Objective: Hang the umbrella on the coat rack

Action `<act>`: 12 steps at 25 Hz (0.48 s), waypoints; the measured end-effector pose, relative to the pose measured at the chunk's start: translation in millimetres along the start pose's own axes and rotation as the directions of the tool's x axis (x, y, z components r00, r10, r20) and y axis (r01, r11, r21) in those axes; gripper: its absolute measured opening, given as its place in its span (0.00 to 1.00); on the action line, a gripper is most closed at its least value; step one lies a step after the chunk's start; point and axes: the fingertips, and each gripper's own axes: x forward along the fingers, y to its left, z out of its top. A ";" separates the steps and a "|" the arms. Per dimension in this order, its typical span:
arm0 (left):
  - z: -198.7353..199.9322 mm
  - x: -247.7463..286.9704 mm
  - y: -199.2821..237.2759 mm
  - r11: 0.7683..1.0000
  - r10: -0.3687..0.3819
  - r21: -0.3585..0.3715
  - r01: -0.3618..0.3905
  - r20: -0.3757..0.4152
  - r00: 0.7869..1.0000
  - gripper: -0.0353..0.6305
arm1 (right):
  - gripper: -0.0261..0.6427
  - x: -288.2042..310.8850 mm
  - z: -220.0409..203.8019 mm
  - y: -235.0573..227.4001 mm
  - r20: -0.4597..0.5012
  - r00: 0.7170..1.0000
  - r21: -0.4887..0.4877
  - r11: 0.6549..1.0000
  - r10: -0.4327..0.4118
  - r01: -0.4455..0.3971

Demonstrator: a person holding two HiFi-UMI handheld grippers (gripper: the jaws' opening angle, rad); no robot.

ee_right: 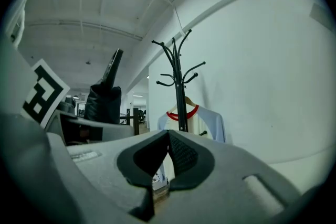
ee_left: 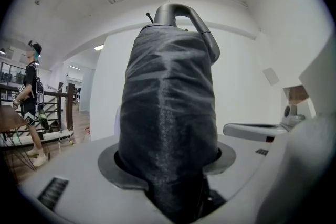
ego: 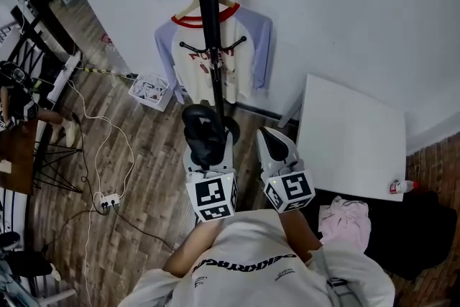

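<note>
A folded black umbrella stands upright between the jaws of my left gripper, which is shut on it. In the left gripper view the umbrella's fabric fills the middle, and its curved grey handle hooks over at the top. The black coat rack rises straight ahead against the white wall, with bare hooks at its top. My right gripper hovers beside the left one, its pads pressed together on nothing. The right gripper view shows the rack ahead and the umbrella off to the left.
A cream shirt with lilac sleeves hangs on the rack. A white table stands at the right, with a small bottle and a pink cloth near it. A white crate and a power strip with cables lie on the wooden floor. A person stands far left.
</note>
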 end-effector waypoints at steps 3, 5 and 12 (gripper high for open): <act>22.6 20.7 9.5 1.000 0.001 0.011 -0.001 -0.009 1.000 0.44 | 0.04 13.7 1.8 -6.2 0.006 1.000 -0.001 1.000 -0.014 0.014; 39.2 32.7 12.0 1.000 0.005 0.014 -0.005 0.001 1.000 0.44 | 0.04 21.3 -0.1 -12.5 0.000 1.000 0.008 1.000 -0.016 0.016; 86.4 73.5 7.9 0.999 0.026 0.021 -0.027 0.039 0.999 0.44 | 0.04 49.3 7.2 -40.4 0.015 1.000 -0.006 1.000 0.018 -0.018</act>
